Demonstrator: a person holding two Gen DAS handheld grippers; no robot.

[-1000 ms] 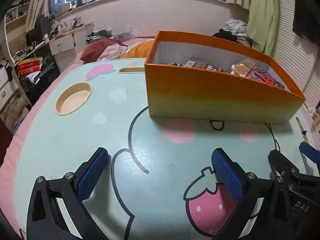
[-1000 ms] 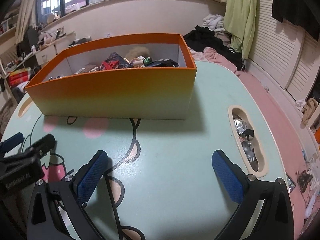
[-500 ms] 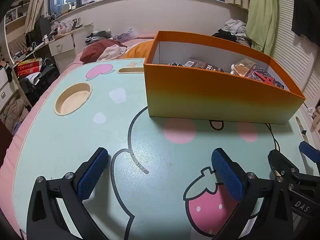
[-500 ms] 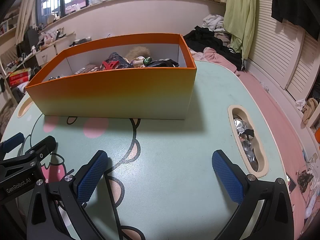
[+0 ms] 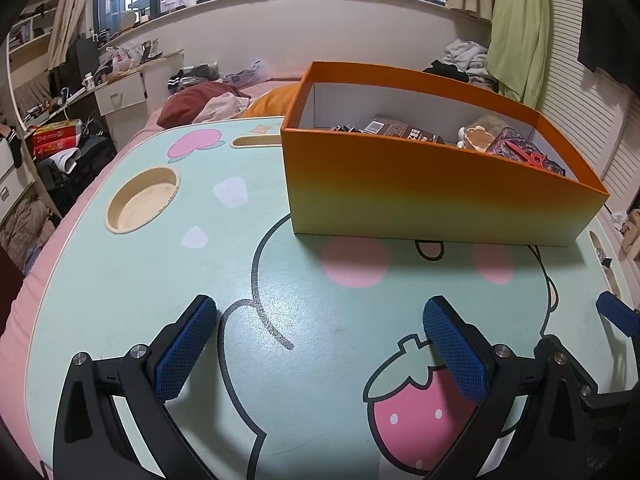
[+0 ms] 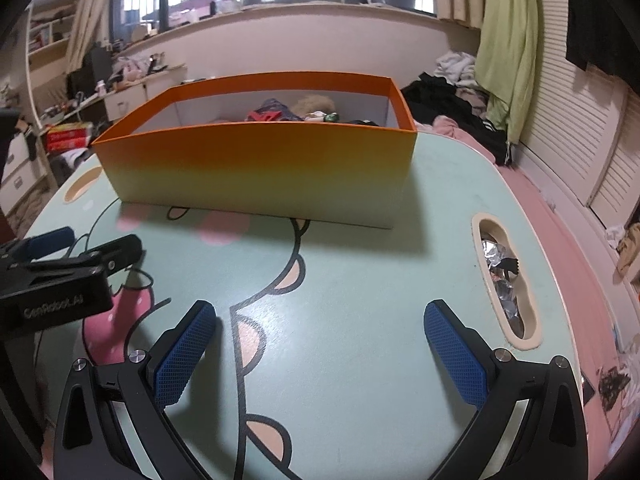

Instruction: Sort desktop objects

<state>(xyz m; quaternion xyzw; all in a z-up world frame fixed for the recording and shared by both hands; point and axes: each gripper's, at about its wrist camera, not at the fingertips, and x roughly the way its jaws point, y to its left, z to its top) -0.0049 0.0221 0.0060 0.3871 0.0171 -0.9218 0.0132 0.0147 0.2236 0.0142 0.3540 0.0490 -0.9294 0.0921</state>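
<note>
One mint-green table [image 5: 120,288], printed with a cartoon face and a pink strawberry [image 5: 416,412], fills both wrist views; its pink edge curves along the left and right sides. One orange box [image 5: 420,196] stands on the far half of the table, open at the top, white inside. The task's things lie within it, bunched toward its right end: one brown packet [image 5: 404,131], one pale plush toy [image 5: 480,136], one dark wrapper bearing a red piece [image 5: 524,154]; smaller pieces behind the front wall cannot be counted. Three recesses are cut into the tabletop: one round cup hollow [image 5: 142,200] at the near left of the box, one narrow slot [image 5: 256,142] at the far left, and one long oval pocket [image 6: 506,280] at the right holding crumpled foil [image 6: 498,268]. Two grippers hover low over the bare near half of the table, side by side and level, each pointing toward the box. The left gripper [image 5: 320,350] has its blue-padded jaws spread wide, holding nothing. The right gripper [image 6: 320,350] is likewise spread wide and holds nothing; the left gripper's black body shows at the left edge of the right wrist view
</note>
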